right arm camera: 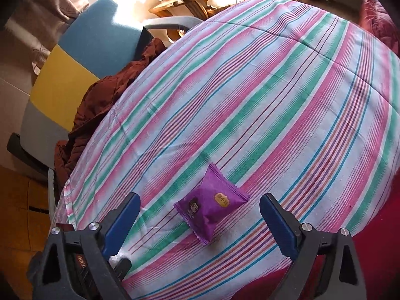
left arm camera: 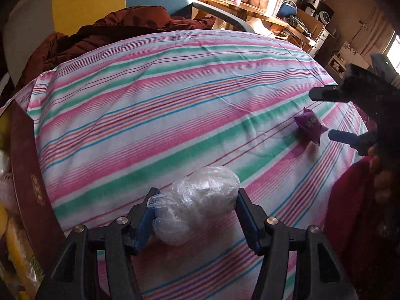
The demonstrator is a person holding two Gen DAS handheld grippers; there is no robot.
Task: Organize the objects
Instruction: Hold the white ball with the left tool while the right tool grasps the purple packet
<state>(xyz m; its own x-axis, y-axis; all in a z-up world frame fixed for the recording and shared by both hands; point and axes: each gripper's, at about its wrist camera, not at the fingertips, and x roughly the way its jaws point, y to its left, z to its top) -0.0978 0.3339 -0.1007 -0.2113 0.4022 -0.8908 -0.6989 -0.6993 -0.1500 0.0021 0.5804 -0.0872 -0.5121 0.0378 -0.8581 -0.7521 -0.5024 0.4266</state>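
A clear plastic-wrapped bundle (left arm camera: 200, 202) lies on the striped cloth (left arm camera: 150, 100) between the fingers of my left gripper (left arm camera: 196, 195); the jaws stand open around it, the left pad near its knotted end. A purple snack packet (right arm camera: 211, 206) lies on the cloth between the open fingers of my right gripper (right arm camera: 200, 205), not touched. In the left wrist view the same packet (left arm camera: 310, 125) shows at right, with my right gripper (left arm camera: 321, 113) open over it.
A dark red box (left arm camera: 27, 175) holding yellow and pale packets stands at the left edge. A brown jacket (left arm camera: 112, 25) lies at the far edge by a blue and yellow chair (right arm camera: 82, 50). A cluttered wooden table (left arm camera: 250, 7) stands behind. Red fabric (left arm camera: 350, 200) lies right.
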